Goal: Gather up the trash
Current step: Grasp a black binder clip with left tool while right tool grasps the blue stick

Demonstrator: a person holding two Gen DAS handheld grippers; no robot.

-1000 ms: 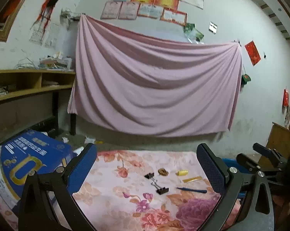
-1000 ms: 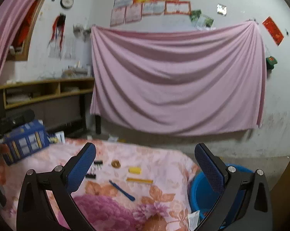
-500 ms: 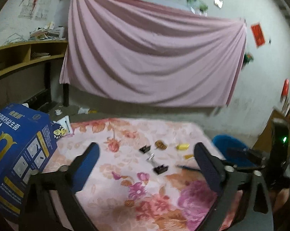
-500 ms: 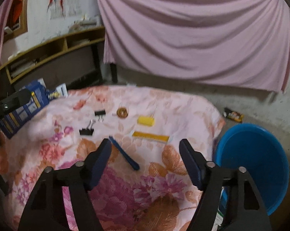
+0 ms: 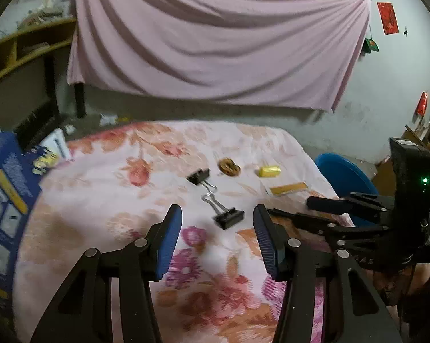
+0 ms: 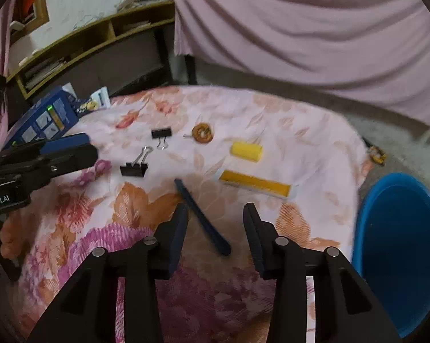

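The left gripper (image 5: 217,220) points down at a floral cloth (image 5: 100,200); its jaws are closing, unclamped, with a black binder clip (image 5: 229,218) just ahead between the tips. The right gripper (image 6: 215,214) also has closing jaws, with a dark blue pen (image 6: 203,217) lying between them, untouched. A second binder clip (image 6: 161,133), a brown ring (image 6: 202,133), a yellow block (image 6: 246,151) and a yellow strip (image 6: 255,185) lie beyond. A blue basin (image 6: 400,245) sits beside the cloth's right edge.
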